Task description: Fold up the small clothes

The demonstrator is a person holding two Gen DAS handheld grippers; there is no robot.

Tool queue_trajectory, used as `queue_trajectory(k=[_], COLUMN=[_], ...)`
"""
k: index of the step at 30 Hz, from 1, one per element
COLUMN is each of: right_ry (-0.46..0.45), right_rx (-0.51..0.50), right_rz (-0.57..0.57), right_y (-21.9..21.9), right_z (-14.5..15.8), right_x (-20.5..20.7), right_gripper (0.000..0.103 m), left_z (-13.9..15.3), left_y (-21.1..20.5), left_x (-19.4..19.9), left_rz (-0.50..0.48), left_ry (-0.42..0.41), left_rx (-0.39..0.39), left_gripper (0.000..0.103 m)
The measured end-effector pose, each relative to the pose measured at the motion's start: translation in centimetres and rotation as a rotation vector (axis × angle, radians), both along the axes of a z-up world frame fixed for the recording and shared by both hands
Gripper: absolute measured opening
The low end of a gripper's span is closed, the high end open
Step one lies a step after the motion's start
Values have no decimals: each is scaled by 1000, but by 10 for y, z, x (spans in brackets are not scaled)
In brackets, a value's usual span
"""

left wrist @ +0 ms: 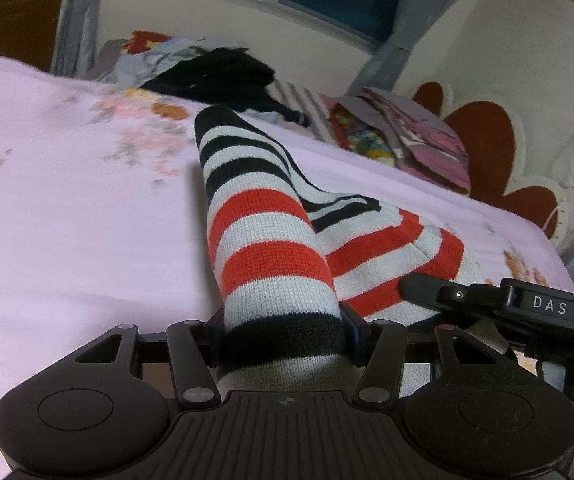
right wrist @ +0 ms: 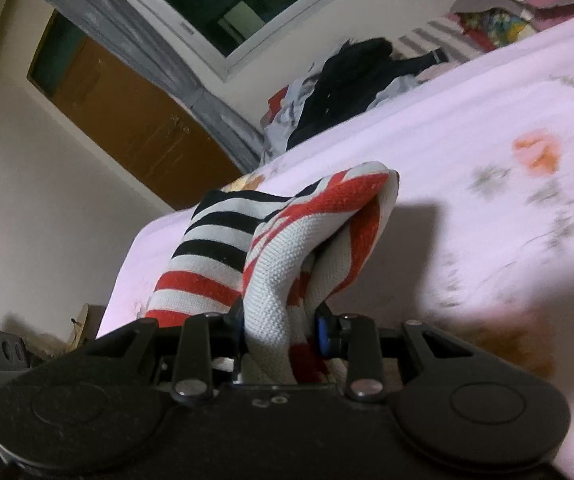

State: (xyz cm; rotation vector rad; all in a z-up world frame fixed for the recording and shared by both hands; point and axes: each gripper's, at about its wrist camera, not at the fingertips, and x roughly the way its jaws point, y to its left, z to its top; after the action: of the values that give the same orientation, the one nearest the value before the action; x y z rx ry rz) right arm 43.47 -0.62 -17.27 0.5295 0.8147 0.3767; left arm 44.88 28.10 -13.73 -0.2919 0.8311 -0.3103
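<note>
A striped knitted garment point(left wrist: 263, 240) in white, red and black lies on the pink floral bed sheet point(left wrist: 67, 220). My left gripper point(left wrist: 283, 332) is shut on its black-edged end, which runs away from me as a long tube. My right gripper point(right wrist: 279, 328) is shut on a bunched white and red part of the same garment point(right wrist: 287, 240), lifted off the sheet point(right wrist: 487, 200). The right gripper's body point(left wrist: 527, 308) also shows at the right edge of the left wrist view, close beside the left one.
A heap of dark and mixed clothes point(left wrist: 215, 76) lies at the far side of the bed, with a colourful pile point(left wrist: 399, 140) to its right. The heap also shows in the right wrist view point(right wrist: 351, 80). A window, curtains and a wooden door point(right wrist: 127, 120) stand behind.
</note>
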Motion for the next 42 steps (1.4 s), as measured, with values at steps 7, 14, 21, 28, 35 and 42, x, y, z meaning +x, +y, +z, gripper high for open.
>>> queue_trajectory(k=[7, 14, 21, 28, 35, 42], right_ry=[70, 104, 92, 71, 2, 16], right_rx=[-30, -67, -39, -56, -189, -284], right_rz=[-15, -28, -92, -139, -110, -135], right_y=[6, 6, -4, -4, 9, 12], right_z=[-32, -36, -30, -30, -33, -44], right_x=[13, 3, 8, 32, 44, 45], right_gripper=[32, 37, 52, 36, 12, 12], left_z=[-42, -45, -26, -45, -62, -55], left_y=[28, 31, 43, 36, 33, 28], left_x=[6, 5, 15, 40, 47, 42], left_rz=[34, 24, 88, 142, 161, 149], left_ry=[32, 26, 1, 49, 50, 26], left_rx=[2, 3, -44, -35, -13, 48], left_gripper=[56, 65, 65, 65, 74, 78])
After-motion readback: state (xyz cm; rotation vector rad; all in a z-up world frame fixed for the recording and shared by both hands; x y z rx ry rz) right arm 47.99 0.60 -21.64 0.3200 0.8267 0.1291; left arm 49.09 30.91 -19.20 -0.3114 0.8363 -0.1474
